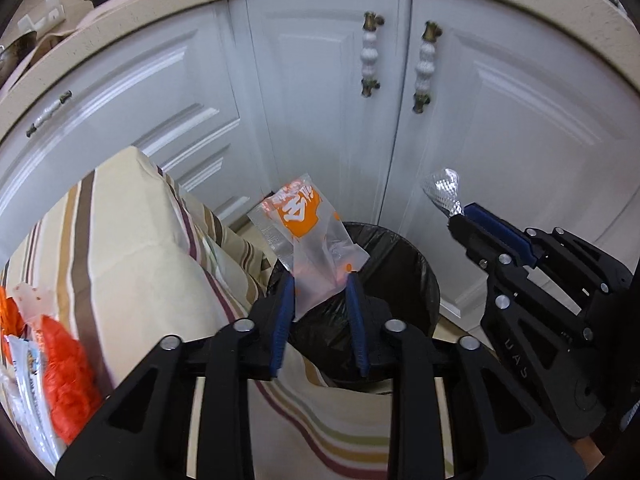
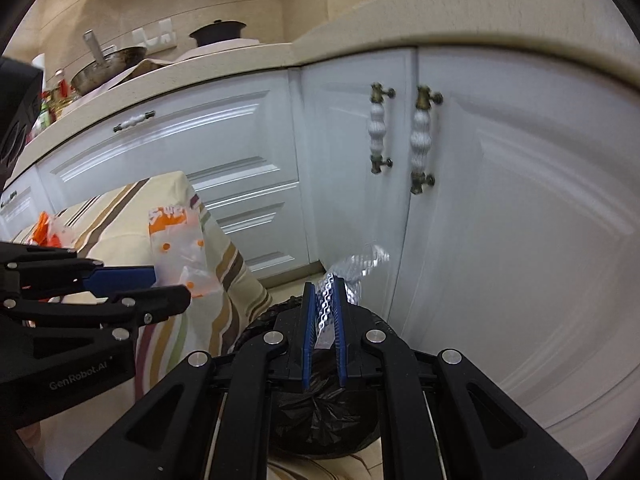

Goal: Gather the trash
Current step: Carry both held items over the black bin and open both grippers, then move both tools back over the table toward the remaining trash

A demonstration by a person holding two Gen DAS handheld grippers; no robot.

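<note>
Hanging above the black-lined bin (image 1: pixel 396 264) right of the tabletop's edge (image 1: pixel 240 280), left gripper (image 1: pixel 320 280) pinches an orange-printed bag (image 1: pixel 308 236); right gripper (image 2: pixel 325 280), marked GenRobot.AI, clamps a silver wrapper (image 2: pixel 348 268).

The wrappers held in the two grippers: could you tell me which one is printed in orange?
The wrapper in the left gripper: the clear bag with orange print. The one in the right gripper is a plain silvery foil wrapper, with no colour.

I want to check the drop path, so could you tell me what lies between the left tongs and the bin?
Only the orange-printed plastic wrapper, caught between the left tongs, hangs over the black-lined bin in the left wrist view.
</note>
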